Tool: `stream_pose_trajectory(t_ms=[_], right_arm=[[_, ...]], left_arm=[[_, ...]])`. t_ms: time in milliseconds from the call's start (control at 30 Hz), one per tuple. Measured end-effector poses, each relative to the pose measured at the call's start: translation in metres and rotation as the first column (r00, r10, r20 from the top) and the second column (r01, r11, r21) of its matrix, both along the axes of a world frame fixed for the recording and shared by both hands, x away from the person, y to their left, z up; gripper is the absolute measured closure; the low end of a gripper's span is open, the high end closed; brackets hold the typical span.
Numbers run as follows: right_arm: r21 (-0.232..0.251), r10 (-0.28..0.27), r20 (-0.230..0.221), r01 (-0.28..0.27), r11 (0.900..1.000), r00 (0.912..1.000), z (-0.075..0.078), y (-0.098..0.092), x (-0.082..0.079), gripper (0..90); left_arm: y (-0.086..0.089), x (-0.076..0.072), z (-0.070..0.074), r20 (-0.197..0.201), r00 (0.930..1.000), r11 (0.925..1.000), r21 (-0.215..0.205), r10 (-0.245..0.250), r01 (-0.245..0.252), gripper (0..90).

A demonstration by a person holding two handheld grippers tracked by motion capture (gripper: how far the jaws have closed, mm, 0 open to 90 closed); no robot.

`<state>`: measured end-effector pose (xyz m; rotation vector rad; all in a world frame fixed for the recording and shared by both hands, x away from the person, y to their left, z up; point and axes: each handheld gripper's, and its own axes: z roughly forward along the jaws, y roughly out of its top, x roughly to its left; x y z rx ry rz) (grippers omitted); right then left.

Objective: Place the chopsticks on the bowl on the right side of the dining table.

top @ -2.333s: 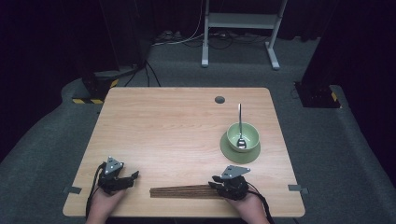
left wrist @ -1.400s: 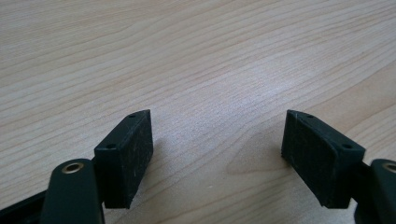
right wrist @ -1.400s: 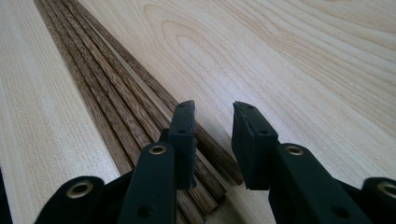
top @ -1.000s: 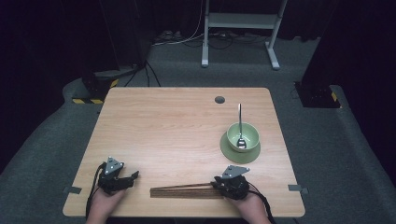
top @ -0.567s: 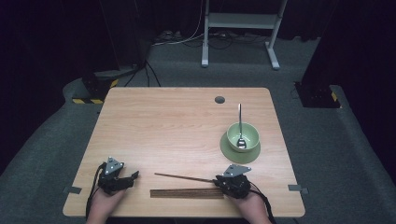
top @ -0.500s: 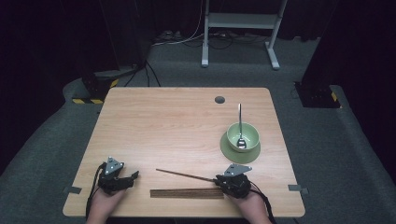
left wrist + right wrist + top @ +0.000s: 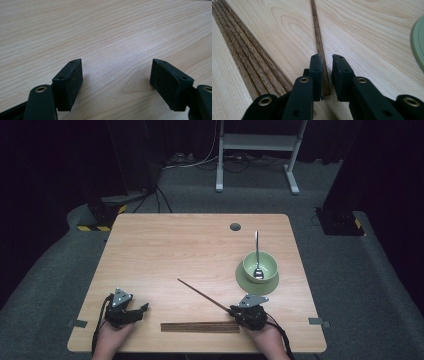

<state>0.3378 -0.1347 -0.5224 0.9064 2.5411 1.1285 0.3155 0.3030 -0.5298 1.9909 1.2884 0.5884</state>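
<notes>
The right gripper (image 7: 326,58) lies low over the table (image 7: 165,245), jaws nearly together around one chopstick (image 7: 318,37); whether they clamp it is unclear. The left gripper (image 7: 116,72) rests beside the table edge, jaws wide apart on nothing.

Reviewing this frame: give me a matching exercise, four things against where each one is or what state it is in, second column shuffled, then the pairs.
Things:
1. single chopstick
2. spoon
3. bundle of chopsticks
4. left gripper

Places or states:
A. standing in the green bowl
B. lying flat along the near table edge
C. jaws open, nothing between them
D. between the right gripper's jaws, slanting away across the table

Pairs: 1-D, 2-A, 3-B, 4-C
</notes>
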Motion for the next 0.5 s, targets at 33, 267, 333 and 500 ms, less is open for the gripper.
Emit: stream_pose_trajectory(t_ms=[33,267,333,500], right_arm=[[0.0,0.0,0.0,0.0,1.0,1.0,0.0,0.0,0.0,76.7],[0.052,-0.024,0.022,0.022,0.998,0.9995,0.006,-0.006,0.002,66.5],[0.058,-0.008,0.016,0.007,0.998,0.9998,0.006,-0.005,0.003,66.2],[0.038,0.015,0.045,-0.017,0.999,0.9989,0.007,0.004,0.003,65.2]], left_arm=[[0.0,0.0,0.0,0.0,1.0,1.0,0.0,0.0,0.0,26.5],[0.001,0.001,0.0,-0.005,1.0,0.9999,-0.01,-0.002,0.002,26.7],[0.0,0.001,0.0,-0.003,1.0,1.0,-0.004,-0.006,0.006,27.1],[0.0,0.0,0.0,0.003,1.0,1.0,-0.001,-0.005,0.005,27.1]])
